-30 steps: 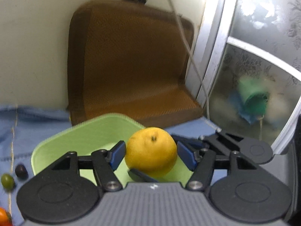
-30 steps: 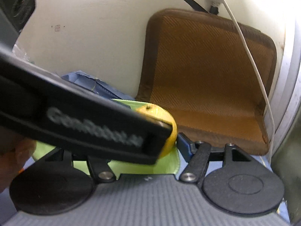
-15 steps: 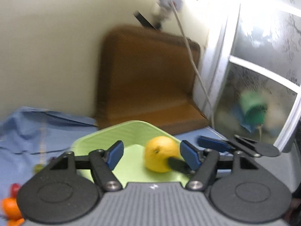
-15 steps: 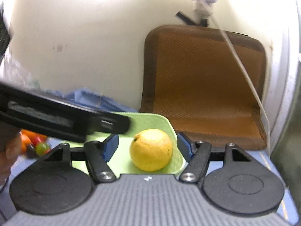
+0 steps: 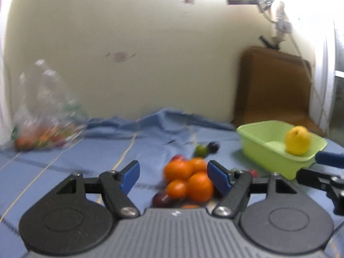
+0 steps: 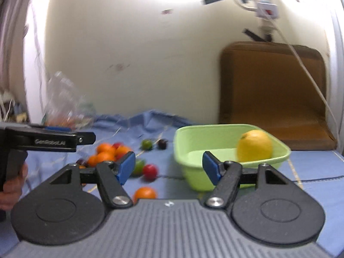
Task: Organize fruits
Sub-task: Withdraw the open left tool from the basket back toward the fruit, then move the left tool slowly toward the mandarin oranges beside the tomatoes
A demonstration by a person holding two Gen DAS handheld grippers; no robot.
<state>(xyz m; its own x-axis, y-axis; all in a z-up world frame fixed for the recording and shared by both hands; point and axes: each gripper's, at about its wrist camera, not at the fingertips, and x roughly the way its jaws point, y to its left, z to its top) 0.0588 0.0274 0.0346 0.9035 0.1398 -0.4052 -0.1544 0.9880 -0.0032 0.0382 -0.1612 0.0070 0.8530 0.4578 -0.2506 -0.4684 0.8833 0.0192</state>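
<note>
A yellow fruit [image 5: 297,140] lies in the light green tub [image 5: 258,144] on the blue cloth; the fruit [image 6: 254,145] and the tub [image 6: 182,148] also show in the right wrist view. My left gripper [image 5: 173,175] is open and empty, just above a pile of orange fruits [image 5: 187,180] with small dark and red ones. My right gripper [image 6: 168,164] is open and empty, back from the tub's left wall. Loose red [image 6: 150,171], green [image 6: 146,144], dark [image 6: 162,143] and orange [image 6: 144,193] fruits lie left of the tub.
A clear plastic bag [image 5: 43,116] of more fruit sits at the far left by the wall. A brown cushion [image 6: 273,90] leans on the wall behind the tub, with a white cable [image 6: 309,73] hanging over it. The blue cloth [image 5: 86,161] covers the surface.
The left gripper let the yellow fruit go into the tub, then swung left and back over the orange pile. The right gripper has drawn back from the tub.
</note>
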